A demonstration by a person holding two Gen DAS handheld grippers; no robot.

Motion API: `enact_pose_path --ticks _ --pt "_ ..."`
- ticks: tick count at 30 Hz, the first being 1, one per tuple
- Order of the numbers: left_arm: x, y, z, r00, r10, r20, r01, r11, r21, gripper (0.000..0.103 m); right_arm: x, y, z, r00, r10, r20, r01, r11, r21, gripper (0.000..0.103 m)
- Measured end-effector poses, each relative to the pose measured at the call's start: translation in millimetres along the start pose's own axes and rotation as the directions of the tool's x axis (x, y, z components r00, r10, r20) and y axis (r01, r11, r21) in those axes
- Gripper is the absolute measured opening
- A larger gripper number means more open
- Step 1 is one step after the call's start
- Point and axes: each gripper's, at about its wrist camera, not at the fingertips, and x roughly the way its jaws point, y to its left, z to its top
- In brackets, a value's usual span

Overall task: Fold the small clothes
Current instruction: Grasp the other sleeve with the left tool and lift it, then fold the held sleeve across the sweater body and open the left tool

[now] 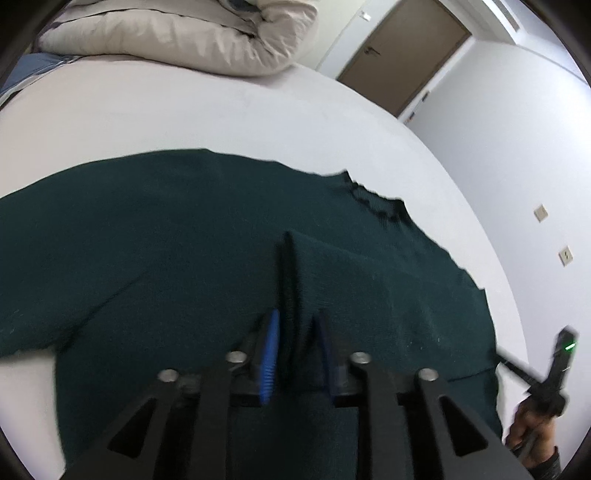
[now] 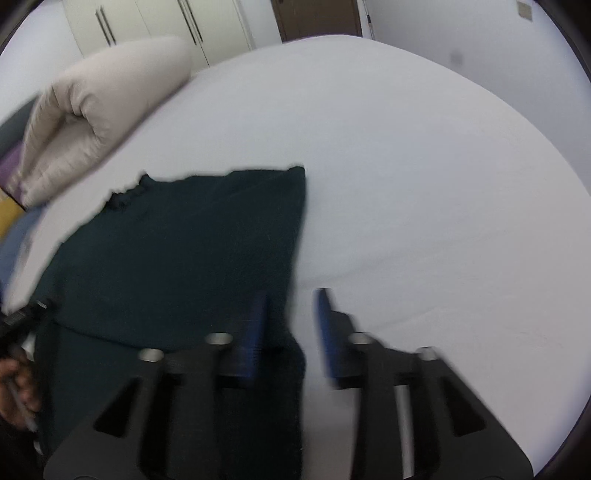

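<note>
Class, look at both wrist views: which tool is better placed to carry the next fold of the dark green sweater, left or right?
Left, probably. The left tool already has a raised ridge of the dark green sweater between its fingers, mid-garment. The right tool is open at the sweater's edge, gripping nothing.

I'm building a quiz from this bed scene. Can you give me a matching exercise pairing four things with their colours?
Things:
1. knitted sweater
2. folded duvet
3. bed sheet
4. door

Colours:
a. brown
b. dark green
c. white
d. beige

Pairs: 1-b, 2-d, 3-c, 4-a
</note>
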Motion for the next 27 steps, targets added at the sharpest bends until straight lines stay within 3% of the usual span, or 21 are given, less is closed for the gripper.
enact_pose_path --ticks 2,4,7,10,11,12,15,17,19,22,25,27 --pt "-17 9 0 0.999 -0.008 0.031 0.009 1.000 -0.027 0.045 0 8 -3 0.998 -0.035 0.046 0.039 0.996 -0.079 0.053" --pt "-42 23 -3 0.997 0.003 0.072 0.000 0.999 -0.042 0.051 -10 7 0 0.999 -0.038 0.038 0.039 0.999 -0.033 0.052" --pt "-86 64 -13 0.990 0.033 0.138 -0.017 0.993 -0.116 0.057 -51 5 -3 0.989 0.008 0.147 -0.014 0.999 0.044 0.052" --pt "-132 131 -30 0.977 0.080 0.197 -0.022 0.961 -0.277 0.057 -90 27 -11 0.966 0.060 0.251 -0.056 0.998 -0.022 0.054" --pt "-141 147 -34 0.974 0.088 0.209 -0.018 0.948 -0.317 0.057 -98 35 -15 0.961 0.085 0.263 -0.078 0.996 -0.036 0.062" --pt "-156 176 -43 0.968 0.104 0.227 -0.007 0.921 -0.390 0.057 -107 44 -19 0.954 0.119 0.274 -0.109 0.993 -0.049 0.071" --pt "-186 233 -61 0.954 0.139 0.264 0.026 0.844 -0.536 0.057 -125 67 -31 0.930 0.218 0.295 -0.208 0.976 -0.064 0.082" --pt "-198 257 -69 0.948 0.140 0.287 0.064 0.796 -0.601 0.057 -129 88 -36 0.918 0.290 0.271 -0.283 0.957 -0.066 0.082" --pt "-208 283 -77 0.938 0.148 0.314 0.110 0.732 -0.672 0.057 -129 107 -41 0.906 0.347 0.242 -0.342 0.937 -0.066 0.082" --pt "-213 308 -79 0.922 0.141 0.361 0.182 0.665 -0.724 0.059 -123 130 -49 0.885 0.431 0.179 -0.429 0.902 -0.050 0.074" --pt "-210 328 -76 0.903 0.153 0.402 0.245 0.586 -0.773 0.059 -120 138 -56 0.870 0.472 0.143 -0.474 0.880 -0.022 0.072" --pt "-207 330 -69 0.893 0.174 0.415 0.253 0.570 -0.782 0.058 -121 140 -60 0.864 0.483 0.140 -0.486 0.874 -0.013 0.072"
